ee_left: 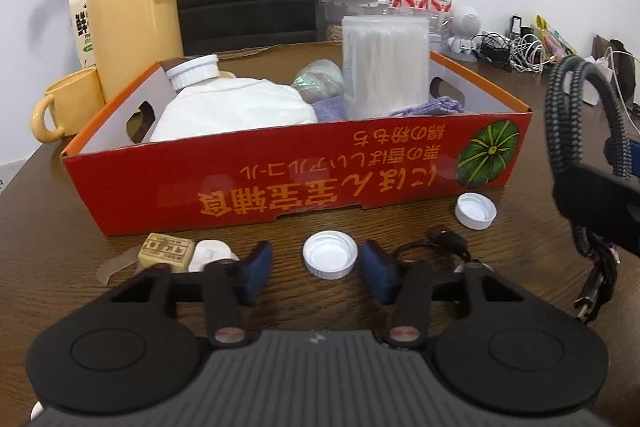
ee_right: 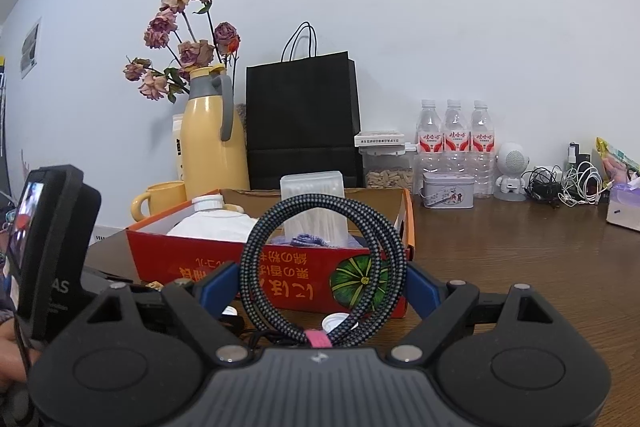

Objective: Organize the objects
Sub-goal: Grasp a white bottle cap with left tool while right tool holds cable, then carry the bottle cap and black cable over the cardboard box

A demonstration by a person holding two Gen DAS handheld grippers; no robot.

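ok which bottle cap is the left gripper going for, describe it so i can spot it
Find the red cardboard box on the wooden table. Two white caps lie open side up in front of its printed wall. It is the white cap between the left gripper's blue fingers, not the other cap by the box's pumpkin picture.

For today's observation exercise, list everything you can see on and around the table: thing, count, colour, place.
box: one, red, table centre
bottle caps: two, white, in front of box
cotton swab tub: one, clear, inside box
white bottle: one, inside box, lying
thermos: one, yellow, behind box
mug: one, yellow, beside thermos
water bottles: three, clear, by wall
paper bag: one, black, behind box
braided cable: one coil, black-grey, between right pads
left hand-held gripper: open around a cap
right hand-held gripper: shut on cable
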